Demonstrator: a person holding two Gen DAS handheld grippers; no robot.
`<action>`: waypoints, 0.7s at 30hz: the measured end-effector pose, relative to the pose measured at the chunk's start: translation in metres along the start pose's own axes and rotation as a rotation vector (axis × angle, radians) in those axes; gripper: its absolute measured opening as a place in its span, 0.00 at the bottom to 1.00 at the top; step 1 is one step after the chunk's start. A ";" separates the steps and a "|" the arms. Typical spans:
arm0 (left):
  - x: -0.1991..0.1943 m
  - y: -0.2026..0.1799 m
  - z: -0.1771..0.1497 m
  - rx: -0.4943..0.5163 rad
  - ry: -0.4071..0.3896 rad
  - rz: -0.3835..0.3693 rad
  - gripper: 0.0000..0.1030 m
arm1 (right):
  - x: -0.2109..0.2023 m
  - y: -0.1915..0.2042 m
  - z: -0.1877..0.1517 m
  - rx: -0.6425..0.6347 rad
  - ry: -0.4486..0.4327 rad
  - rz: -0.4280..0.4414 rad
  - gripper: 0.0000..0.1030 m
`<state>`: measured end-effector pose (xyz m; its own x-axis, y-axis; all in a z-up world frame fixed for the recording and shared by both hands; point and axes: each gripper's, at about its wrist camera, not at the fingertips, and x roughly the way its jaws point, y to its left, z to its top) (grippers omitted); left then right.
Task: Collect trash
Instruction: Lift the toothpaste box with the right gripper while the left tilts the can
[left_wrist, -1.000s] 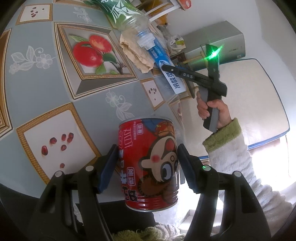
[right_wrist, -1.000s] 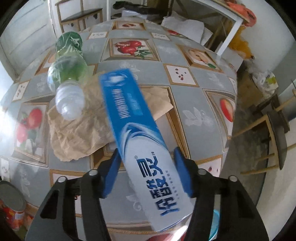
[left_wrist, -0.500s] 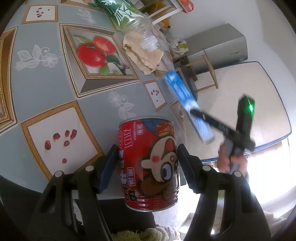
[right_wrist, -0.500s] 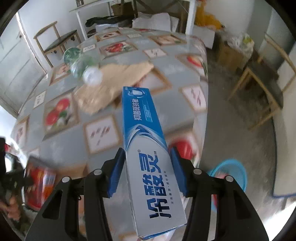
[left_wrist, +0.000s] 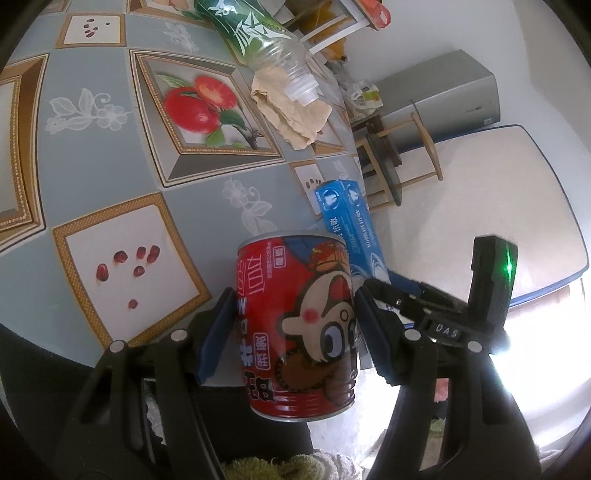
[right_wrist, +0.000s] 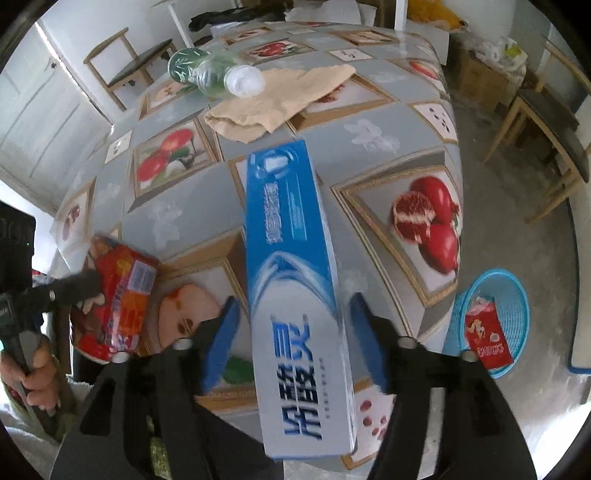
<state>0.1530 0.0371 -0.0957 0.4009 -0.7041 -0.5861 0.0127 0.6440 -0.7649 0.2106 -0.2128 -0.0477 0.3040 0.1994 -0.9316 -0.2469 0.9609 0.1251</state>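
My left gripper is shut on a red cartoon-printed can, held upright over the near edge of the table. Just right of it, my right gripper points steeply down with its jaws opening. A long blue toothpaste box lies lengthwise between them, and a gap shows on each side between pad and box. The box also shows behind the can. A clear plastic bottle with a green label lies on crumpled brown paper further back on the table.
On the floor to the right of the table stands a blue mesh basket with a red packet in it. Wooden chairs stand beyond the table edge. A hand grips the left tool's handle.
The right gripper carried the toothpaste box from beside the bottle and paper to the table's near edge next to the can. Its jaws then widened off the box. The left gripper stayed put.
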 end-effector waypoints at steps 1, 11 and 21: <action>0.000 0.000 0.000 0.001 0.000 -0.001 0.60 | 0.001 0.001 0.004 -0.004 -0.005 -0.001 0.65; 0.000 0.001 0.001 -0.002 0.003 -0.008 0.60 | 0.035 0.001 0.039 0.023 0.025 -0.004 0.68; 0.000 0.003 0.001 -0.008 0.003 -0.017 0.60 | 0.048 0.004 0.055 0.012 0.041 -0.028 0.66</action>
<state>0.1546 0.0391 -0.0979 0.3983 -0.7155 -0.5739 0.0119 0.6296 -0.7768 0.2747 -0.1888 -0.0727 0.2728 0.1641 -0.9480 -0.2277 0.9684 0.1021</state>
